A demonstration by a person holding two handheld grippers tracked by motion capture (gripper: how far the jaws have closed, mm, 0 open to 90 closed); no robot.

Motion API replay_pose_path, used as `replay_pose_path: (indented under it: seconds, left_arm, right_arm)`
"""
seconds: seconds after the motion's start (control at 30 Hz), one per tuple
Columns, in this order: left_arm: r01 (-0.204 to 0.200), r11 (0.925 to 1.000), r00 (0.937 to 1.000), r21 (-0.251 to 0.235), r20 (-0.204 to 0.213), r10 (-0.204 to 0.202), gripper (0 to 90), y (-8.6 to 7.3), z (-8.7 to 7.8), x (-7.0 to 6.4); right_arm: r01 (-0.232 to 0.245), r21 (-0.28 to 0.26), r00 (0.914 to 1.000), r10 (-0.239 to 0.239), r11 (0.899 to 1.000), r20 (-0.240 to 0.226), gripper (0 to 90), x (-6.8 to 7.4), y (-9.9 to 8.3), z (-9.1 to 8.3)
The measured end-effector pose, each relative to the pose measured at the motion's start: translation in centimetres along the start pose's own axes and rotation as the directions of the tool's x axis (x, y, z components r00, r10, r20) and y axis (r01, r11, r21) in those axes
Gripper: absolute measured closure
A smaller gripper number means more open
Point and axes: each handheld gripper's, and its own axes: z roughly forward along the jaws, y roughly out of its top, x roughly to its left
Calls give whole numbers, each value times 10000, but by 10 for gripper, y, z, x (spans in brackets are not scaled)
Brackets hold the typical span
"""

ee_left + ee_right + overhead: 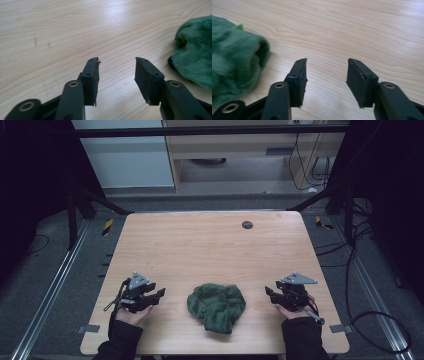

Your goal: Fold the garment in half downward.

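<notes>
Wood table (pixel 210 245), grey floor (pixel 45 285)

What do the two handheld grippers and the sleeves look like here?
Both the left gripper and the right gripper are black two-jaw tools, each topped by a grey three-cornered plate. The jaws end in flat black pads on arms with brass-coloured pivot rings. A thin cable trails from each. The sleeves are dark.

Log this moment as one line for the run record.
green cloth: crumpled heap, near table edge, untouched | left gripper: open, left of cloth, apart | right gripper: open, right of cloth, apart
</notes>
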Motion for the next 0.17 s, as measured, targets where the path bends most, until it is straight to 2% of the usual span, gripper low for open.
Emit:
replay_pose_path:
  seconds: [0.17]
  left_arm:
    - [182, 9998, 9995, -70, -262, -184, 464, -2, -4, 13]
  right_arm:
    - [-220, -83, 9994, 222, 9997, 280, 418, -11, -3, -1]
